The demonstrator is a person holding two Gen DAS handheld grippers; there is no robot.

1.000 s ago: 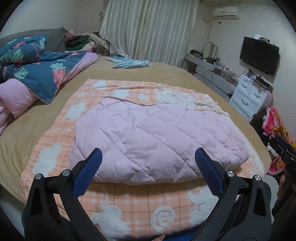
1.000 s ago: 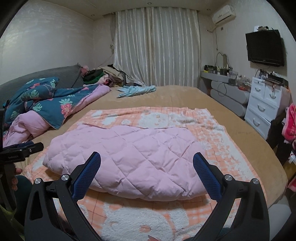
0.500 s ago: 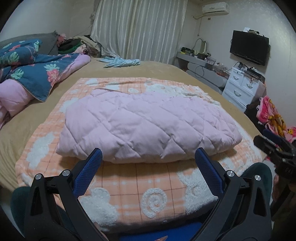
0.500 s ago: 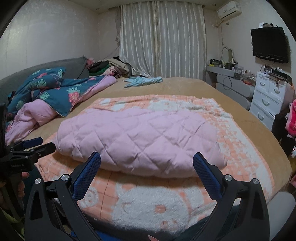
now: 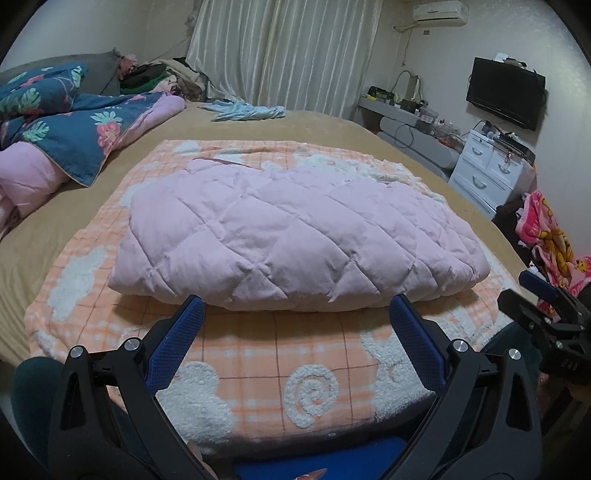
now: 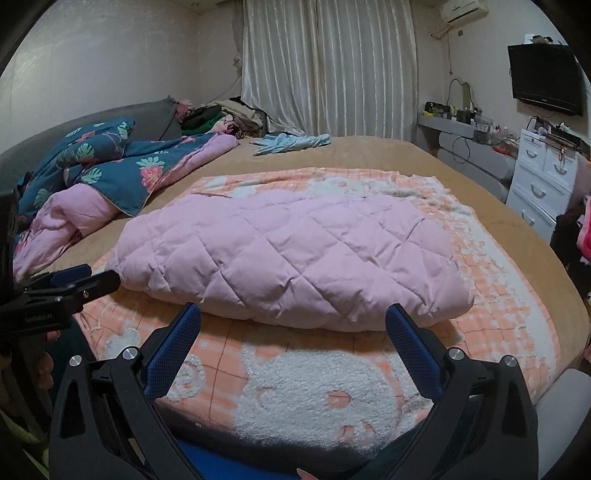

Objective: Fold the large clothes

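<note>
Hovering agape (both empty), grippers [image 5: 295, 314] face folded pink quilted coat [image 5: 295, 229].

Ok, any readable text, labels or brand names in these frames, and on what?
White lettering on the left gripper body, right wrist view: too blurred to read.
Embossed marks on the right gripper body, left wrist view: illegible.
TV logo: too small.
Nothing else.

One folded pink quilted padded garment [image 5: 295, 236] lies on one orange-and-white checked fleece blanket [image 5: 314, 373], spread over one bed with a tan cover [image 5: 332, 129]. Also on the bed are one dark blue floral duvet with pink lining [image 5: 74, 133] and one crumpled pale blue cloth [image 5: 247, 110]. There are two black two-finger grippers with blue pads, the left gripper [image 5: 295, 314] and the right gripper [image 6: 293, 321], plus one black wall-mounted television [image 5: 505, 92], one white air conditioner [image 5: 439, 14] and one white chest of drawers [image 5: 487, 173].
</note>
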